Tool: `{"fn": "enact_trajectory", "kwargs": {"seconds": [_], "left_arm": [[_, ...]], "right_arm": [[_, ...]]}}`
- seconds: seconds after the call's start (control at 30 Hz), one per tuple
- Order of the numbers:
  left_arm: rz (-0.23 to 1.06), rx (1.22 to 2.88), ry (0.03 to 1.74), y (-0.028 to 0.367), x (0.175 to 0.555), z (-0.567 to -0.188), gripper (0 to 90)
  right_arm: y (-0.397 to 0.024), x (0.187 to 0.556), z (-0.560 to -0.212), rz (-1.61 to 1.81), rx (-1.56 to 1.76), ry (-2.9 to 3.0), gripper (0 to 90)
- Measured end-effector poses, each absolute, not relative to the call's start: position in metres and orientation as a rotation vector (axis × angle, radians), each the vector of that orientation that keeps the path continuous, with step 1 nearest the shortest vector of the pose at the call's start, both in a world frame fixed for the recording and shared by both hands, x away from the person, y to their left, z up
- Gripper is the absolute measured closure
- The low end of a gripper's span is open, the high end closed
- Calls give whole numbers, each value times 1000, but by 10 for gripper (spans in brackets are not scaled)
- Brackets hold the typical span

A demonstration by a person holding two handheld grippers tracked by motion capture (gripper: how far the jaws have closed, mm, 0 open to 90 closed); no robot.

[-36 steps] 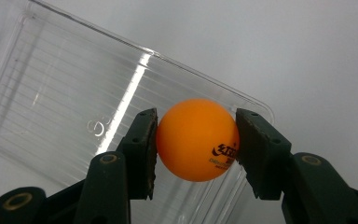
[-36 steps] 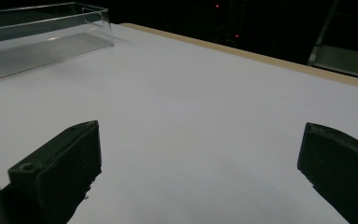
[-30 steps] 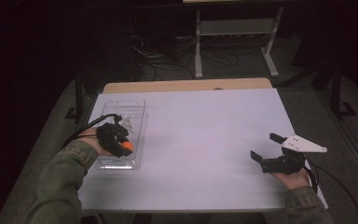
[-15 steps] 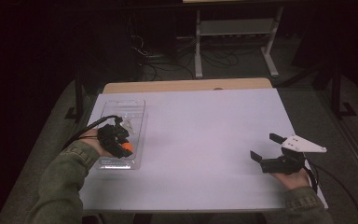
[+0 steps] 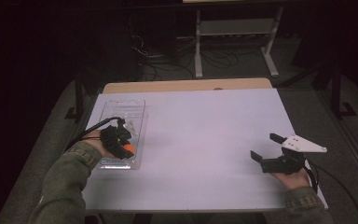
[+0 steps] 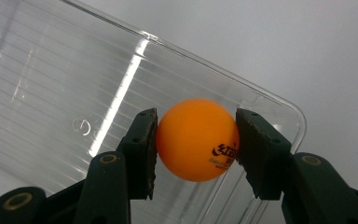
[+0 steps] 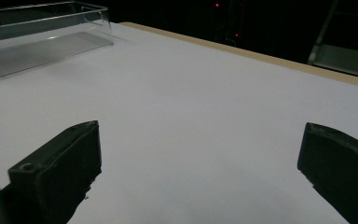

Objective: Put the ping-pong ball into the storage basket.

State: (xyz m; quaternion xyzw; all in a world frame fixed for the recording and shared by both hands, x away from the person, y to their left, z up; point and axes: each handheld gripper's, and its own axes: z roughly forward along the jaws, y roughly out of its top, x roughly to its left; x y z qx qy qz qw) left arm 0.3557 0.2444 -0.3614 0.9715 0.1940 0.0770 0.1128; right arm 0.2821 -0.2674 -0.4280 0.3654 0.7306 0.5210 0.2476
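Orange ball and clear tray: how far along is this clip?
Done: the left gripper is shut on the orange ball. In hand: the ball is held over the clear tray at the table's left side; whether going in or out is unclear. Left: releasing it. The right gripper rests open, idle.

tray [image 6: 65,93]: clear glossy ribbed plastic | ball [image 6: 196,139]: matt orange | table [image 5: 205,140]: matt white

The orange ball [image 6: 197,139] carries a small dark printed logo on its lower right side, in the left gripper view. It looks like stylised characters with a line of tiny letters under it, but the print is too small and partly hidden to read. No other text is legible anywhere.
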Motion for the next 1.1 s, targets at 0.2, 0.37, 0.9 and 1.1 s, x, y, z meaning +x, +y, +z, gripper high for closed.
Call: {"fn": "enact_trajectory", "kwargs": {"seconds": [0.2, 0.37, 0.9, 1.1], "left_arm": [[225, 2847, 571, 244, 357, -363, 505], [217, 2853, 569, 242, 359, -368, 505], [206, 2867, 588, 243, 362, -375, 502], [219, 2853, 607, 245, 362, -373, 475]], "right_arm": [[-268, 282, -428, 1422, 998, 1988, 0], [-269, 282, -428, 1423, 997, 1988, 0], [-269, 282, -428, 1423, 1001, 1988, 0], [-269, 282, -428, 1423, 1002, 1987, 0]]}}
